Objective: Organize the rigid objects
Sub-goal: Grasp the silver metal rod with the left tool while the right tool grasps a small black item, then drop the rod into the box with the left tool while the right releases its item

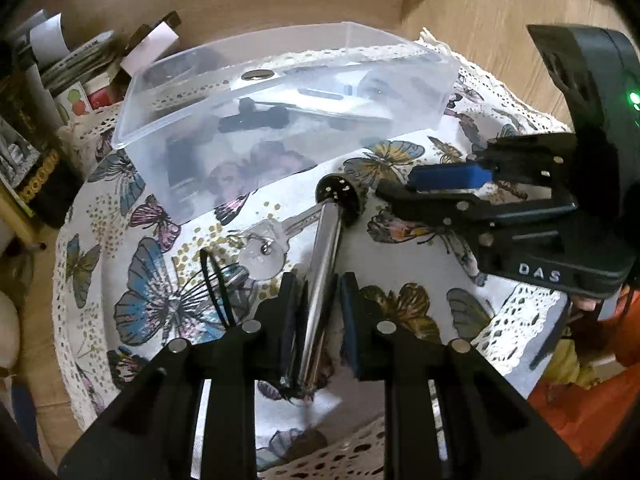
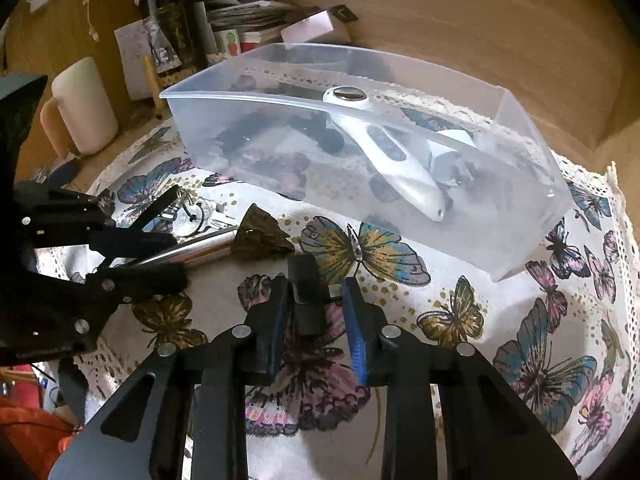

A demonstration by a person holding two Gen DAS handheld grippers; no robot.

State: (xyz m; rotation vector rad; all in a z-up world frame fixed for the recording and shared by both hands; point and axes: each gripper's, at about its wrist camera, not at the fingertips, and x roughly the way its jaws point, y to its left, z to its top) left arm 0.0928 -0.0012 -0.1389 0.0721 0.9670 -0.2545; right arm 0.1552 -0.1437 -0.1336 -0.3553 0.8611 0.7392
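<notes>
Bare butterfly cloth [image 2: 460, 264] ahead of the right tongs [image 2: 316, 300], clear plastic bin [image 2: 520, 208] walling off the far side.

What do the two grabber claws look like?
Both are black plastic. The left gripper and right gripper have blue finger pads and round silver bolts. The right one's body shows white letters "DAS" and a green light.

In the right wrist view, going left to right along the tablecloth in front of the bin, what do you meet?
Black left gripper closed on the shiny metal tube → dark cone-shaped head of that tube → small black block between the right gripper's blue pads → clear plastic bin's near corner.
</notes>
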